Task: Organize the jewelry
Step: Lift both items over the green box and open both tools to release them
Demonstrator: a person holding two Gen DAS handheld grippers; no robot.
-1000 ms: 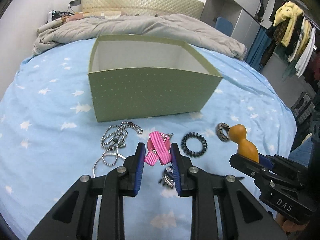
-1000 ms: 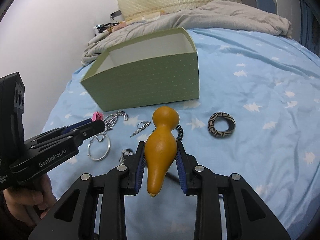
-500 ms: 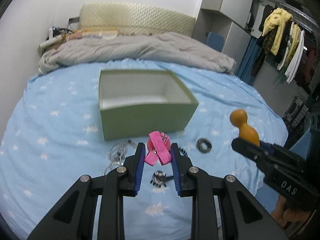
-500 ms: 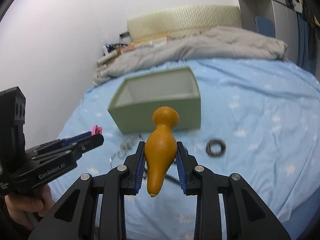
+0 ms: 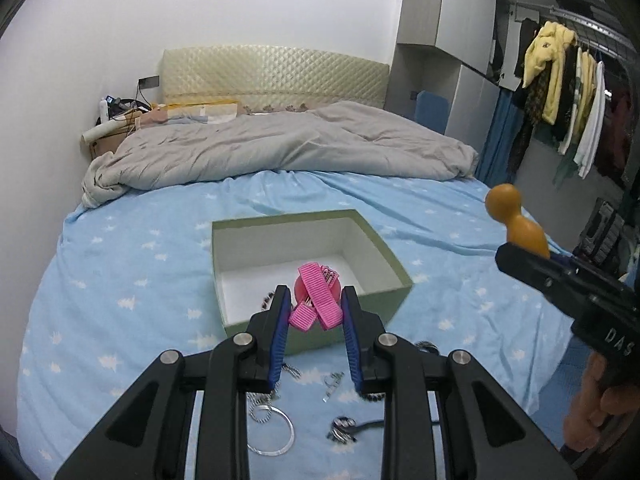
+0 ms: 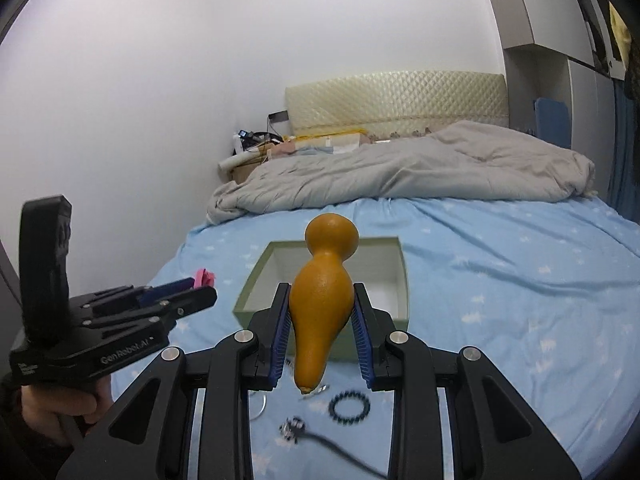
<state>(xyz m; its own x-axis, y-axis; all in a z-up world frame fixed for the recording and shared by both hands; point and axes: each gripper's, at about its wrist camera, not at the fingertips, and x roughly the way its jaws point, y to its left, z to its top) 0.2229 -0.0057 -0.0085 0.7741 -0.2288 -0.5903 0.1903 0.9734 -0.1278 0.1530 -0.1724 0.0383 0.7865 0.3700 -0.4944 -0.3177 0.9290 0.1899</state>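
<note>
My left gripper (image 5: 315,312) is shut on a pink ribbon hair clip (image 5: 316,300) and holds it high over the near edge of the open green box (image 5: 396,312). My right gripper (image 6: 322,320) is shut on an orange gourd-shaped ornament (image 6: 324,284), held high in front of the same box (image 6: 256,280). The ornament also shows at the right of the left wrist view (image 5: 516,224). On the blue sheet below lie a silver ring bangle (image 5: 276,436), a bead chain (image 5: 256,400), a black bead bracelet (image 6: 350,406), a small clip (image 5: 332,384) and a dark brooch (image 5: 344,432).
The blue star-print bed sheet (image 5: 120,280) carries a crumpled grey duvet (image 5: 280,144) behind the box. A quilted headboard (image 5: 276,72) stands at the wall. Clothes hang on a rail (image 5: 568,80) at the right. A cluttered bedside box (image 6: 248,152) sits left of the headboard.
Both grippers have risen well above the bed with their objects still held. The box and loose jewelry now look smaller and lower, and the pink clip sits over the box's opening.
</note>
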